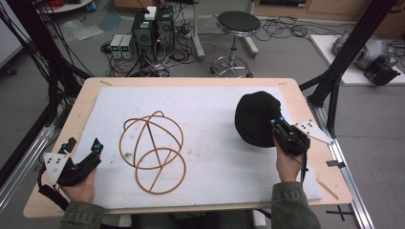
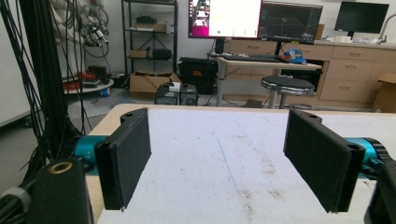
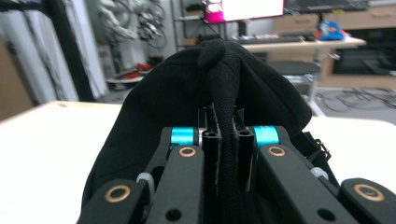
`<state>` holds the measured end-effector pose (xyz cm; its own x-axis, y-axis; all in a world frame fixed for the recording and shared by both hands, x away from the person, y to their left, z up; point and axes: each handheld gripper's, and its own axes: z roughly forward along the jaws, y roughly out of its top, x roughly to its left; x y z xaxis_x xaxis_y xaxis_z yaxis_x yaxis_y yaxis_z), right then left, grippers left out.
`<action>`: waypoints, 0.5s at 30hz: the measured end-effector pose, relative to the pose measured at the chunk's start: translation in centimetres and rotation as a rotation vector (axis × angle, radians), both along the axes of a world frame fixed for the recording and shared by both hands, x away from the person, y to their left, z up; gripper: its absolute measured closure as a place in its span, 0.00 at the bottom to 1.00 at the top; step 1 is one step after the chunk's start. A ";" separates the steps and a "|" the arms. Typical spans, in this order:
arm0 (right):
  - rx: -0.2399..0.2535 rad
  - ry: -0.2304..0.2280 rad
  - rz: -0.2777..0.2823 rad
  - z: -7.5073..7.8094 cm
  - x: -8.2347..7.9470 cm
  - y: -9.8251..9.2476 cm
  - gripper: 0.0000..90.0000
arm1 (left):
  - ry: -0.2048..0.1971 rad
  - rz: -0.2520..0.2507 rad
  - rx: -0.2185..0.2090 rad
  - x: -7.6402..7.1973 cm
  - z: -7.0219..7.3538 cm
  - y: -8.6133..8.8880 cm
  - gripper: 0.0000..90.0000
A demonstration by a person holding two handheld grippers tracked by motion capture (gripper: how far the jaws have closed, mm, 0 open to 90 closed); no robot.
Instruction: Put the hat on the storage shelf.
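where pinched, black cloth hat (image 3: 219, 88), soft, bunched, ridged

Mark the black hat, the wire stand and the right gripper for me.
black hat (image 1: 255, 117), high view, on its rounded crown.
wire stand (image 1: 152, 151), high view, where its hoops cross.
right gripper (image 3: 227, 154), right gripper view, between its fingers, shut on a fold of the hat.

A black cloth hat (image 1: 257, 118), bunched and pinched at its edge, hangs over the table's right side.
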<state>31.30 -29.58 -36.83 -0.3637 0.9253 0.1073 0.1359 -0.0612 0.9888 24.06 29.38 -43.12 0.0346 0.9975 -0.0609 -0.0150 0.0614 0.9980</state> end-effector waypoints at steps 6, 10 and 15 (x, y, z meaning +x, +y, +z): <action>0.055 -0.050 0.090 1.6 -0.7 1.6 0.96 | 0.001 -0.002 0.000 0.0 0.0 0.0 0.26; 0.097 -0.066 0.141 2.7 -1.1 2.2 0.96 | 0.001 -0.002 0.000 0.0 0.0 0.0 0.26; 0.107 -0.096 0.200 4.0 -1.5 2.8 0.96 | 0.004 -0.003 0.001 0.0 -0.1 0.0 0.26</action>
